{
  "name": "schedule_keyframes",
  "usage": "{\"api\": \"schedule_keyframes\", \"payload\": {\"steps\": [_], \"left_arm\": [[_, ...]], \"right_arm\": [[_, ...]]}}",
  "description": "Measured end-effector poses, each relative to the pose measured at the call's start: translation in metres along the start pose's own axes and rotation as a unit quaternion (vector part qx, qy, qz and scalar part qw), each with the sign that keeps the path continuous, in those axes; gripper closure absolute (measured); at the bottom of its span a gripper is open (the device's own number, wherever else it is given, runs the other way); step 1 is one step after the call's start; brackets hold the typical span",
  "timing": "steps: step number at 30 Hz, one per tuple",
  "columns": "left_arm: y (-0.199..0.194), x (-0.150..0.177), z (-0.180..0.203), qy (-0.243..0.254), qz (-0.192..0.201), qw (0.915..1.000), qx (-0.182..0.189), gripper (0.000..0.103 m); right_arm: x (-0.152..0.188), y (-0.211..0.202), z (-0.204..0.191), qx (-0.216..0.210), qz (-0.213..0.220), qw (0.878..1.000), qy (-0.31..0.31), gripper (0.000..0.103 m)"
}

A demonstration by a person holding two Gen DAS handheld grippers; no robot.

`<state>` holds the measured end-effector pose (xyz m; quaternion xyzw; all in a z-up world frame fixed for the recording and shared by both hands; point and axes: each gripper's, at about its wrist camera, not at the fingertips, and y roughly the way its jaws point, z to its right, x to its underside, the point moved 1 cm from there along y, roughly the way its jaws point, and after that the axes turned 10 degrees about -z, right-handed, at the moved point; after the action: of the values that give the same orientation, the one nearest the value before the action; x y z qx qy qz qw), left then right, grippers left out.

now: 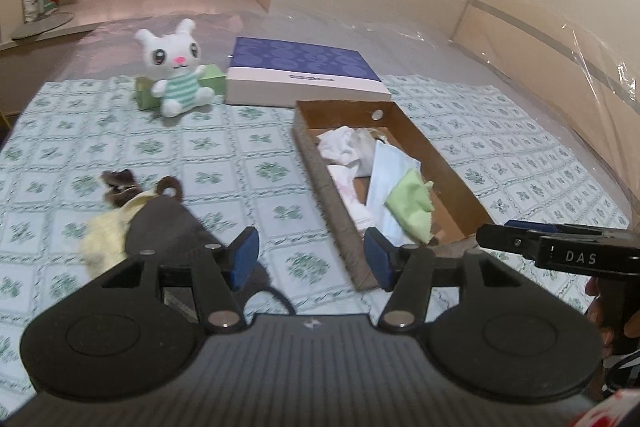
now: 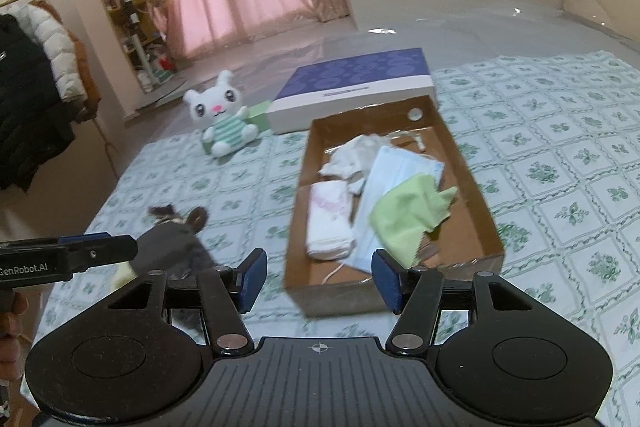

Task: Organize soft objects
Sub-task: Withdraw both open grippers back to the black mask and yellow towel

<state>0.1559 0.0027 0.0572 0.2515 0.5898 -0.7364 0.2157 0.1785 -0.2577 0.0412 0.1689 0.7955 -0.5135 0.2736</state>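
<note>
Hovering above a bed spread with a green-patterned sheet [image 1: 240, 155], the left hand-held gripper [image 1: 312, 261] and the right hand-held gripper [image 2: 318, 279] are both seen released, nothing caught between their blue pads. A cardboard box [image 2: 476, 195] is already filled with a green cloth [image 2: 404, 215], a face mask [image 2: 392, 171] and folded white cloths [image 2: 328, 223]. A grey-and-yellow soft toy [image 1: 160, 223] is left lying on the sheet, just beside the left hand-held gripper, while a white rabbit plush [image 1: 176, 75] is seated well apart, near a purple box [image 1: 304, 71]. A shallow pinch on the limp toy could be lost mid-carry, and the box's near wall could be knocked if the load is swung in low.
</note>
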Motion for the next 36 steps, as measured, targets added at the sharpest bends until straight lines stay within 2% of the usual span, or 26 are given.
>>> {"api": "schedule_keyframes", "payload": {"steps": [8,17,27,36], "left_arm": [[-0.034,0.029,-0.024,-0.018,0.011,0.9995,-0.024,0.046],[-0.051,0.057,-0.057,-0.056,0.003,0.9968,-0.057,0.046],[-0.049,0.077,-0.075,-0.073,-0.018,0.9941,-0.078,0.046],[-0.039,0.083,-0.091,-0.087,-0.031,0.9913,-0.094,0.046]], "right_arm": [[0.020,-0.003,-0.032,-0.020,-0.011,0.999,-0.026,0.044],[0.041,0.017,-0.061,-0.049,-0.046,0.996,-0.051,0.044],[0.058,0.045,-0.089,-0.071,-0.077,0.991,-0.088,0.044],[0.065,0.069,-0.103,-0.067,-0.094,0.987,-0.113,0.044]]}}
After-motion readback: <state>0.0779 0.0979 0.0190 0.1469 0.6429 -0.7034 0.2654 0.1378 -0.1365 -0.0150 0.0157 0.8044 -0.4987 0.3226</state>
